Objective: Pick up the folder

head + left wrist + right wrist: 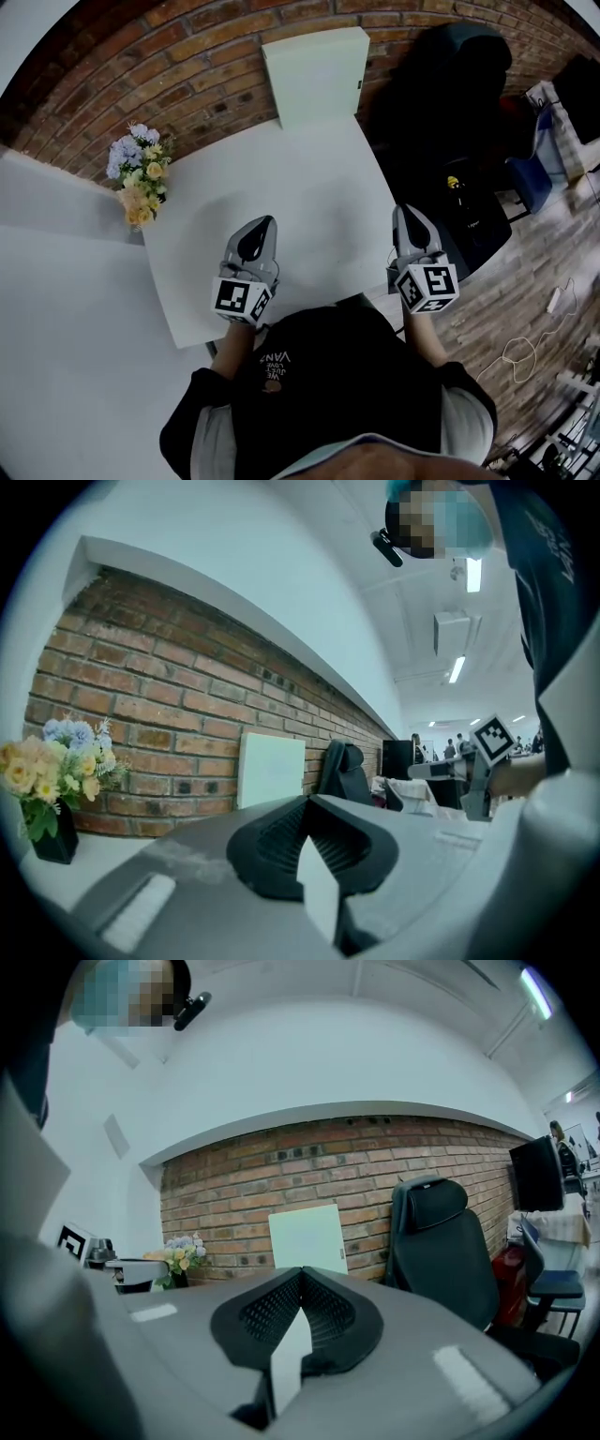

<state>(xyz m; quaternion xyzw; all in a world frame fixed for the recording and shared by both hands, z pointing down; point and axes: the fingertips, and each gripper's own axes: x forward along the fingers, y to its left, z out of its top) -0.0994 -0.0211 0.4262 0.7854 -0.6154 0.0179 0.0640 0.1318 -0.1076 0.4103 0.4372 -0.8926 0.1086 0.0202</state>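
Head view: folder (314,75) leans on the brick wall (187,66) at the surface's (281,187) far edge, untouched. My left gripper (261,230) and right gripper (407,217) are well short of it, fingers closed, empty. Whole pickup remains.

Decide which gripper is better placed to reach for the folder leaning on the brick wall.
Left, probably. The left gripper is over the table with the folder almost straight ahead; the right gripper hangs at the table's right edge. Both are shut and empty.
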